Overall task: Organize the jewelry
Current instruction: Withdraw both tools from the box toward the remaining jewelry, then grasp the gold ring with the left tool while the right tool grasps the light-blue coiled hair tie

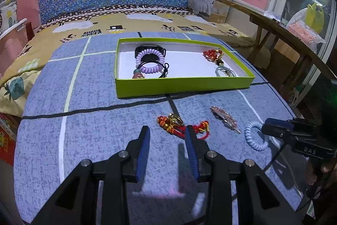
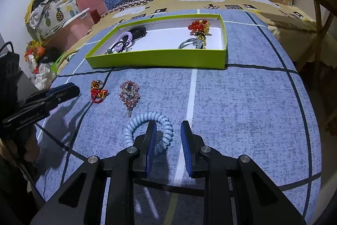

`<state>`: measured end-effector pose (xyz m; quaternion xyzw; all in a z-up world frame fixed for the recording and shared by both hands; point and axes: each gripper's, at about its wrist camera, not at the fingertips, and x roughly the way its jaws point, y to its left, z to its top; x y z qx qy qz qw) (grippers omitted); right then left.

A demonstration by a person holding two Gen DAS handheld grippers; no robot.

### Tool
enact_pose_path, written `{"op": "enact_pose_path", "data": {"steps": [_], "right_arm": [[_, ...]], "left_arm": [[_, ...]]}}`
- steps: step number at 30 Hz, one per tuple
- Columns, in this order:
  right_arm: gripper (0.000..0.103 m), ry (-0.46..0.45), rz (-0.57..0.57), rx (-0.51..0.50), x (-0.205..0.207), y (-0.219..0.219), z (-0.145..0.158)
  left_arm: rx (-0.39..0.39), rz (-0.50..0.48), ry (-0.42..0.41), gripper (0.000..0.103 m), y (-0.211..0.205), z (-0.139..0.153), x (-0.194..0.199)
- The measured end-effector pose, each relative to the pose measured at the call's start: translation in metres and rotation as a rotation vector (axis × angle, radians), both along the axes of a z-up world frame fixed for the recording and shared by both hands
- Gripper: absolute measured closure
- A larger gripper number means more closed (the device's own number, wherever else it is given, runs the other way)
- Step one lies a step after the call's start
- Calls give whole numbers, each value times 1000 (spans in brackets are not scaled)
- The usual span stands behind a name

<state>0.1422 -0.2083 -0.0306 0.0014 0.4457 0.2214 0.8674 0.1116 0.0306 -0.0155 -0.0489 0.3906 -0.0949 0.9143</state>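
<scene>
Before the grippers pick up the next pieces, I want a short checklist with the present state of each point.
1. Left gripper open: ok, nothing between the jaws.
2. Left gripper lined up with the red knot charm: ok, the charm lies just ahead of the fingertips.
3. Right gripper open: ok, pads not pressing anything.
4. Blue coil hair tie between the right jaws: not ok, one finger stands inside the loop and its right side lies in the gap, not clamped.
5. Green box has free space: ok, white floor bare in the middle.
6. Pink rhinestone clip clear of both grippers: ok.
</scene>
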Motion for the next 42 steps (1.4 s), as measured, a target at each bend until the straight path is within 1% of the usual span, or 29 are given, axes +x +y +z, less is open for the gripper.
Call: {"op": "enact_pose_path", "data": {"steps": [8,14,16,18,20,22,27,31,34,38,42], "right_arm": [[79,6,9,-37,0,4,-4],[79,3,9,-41,0,5,-4],[79,-6,14,-60,-2,7,-3],[81,-12,13,-70,-3,9,-4],[87,-13,15,-70,-3,9,-4],[89,-14,17,-72,-3,9,-5],[90,-15,21,-71,-2,9,-5],[90,-15,22,-68,-2,8,-6],[90,-15,22,-69,-2,8,-6],[90,-16,21,-69,-2,8,-5],[91,-18,23,-73,-3,8,-5]], "left_arm": [[55,-42,-11,67,-11,2,20],[86,-77,18,67,-20,-6,33],[101,-89,27,68,-24,-8,34],[112,-93,29,67,-25,-9,35],[117,-96,29,69,-26,-9,35],[129,-101,29,72,-27,-9,36],[159,-134,17,72,-30,-6,39],[190,-184,29,72,-37,-8,42],[211,-199,32,72,-42,-11,40],[254,-195,30,80,-45,-12,38],[255,-188,30,80,-43,-12,35]]}}
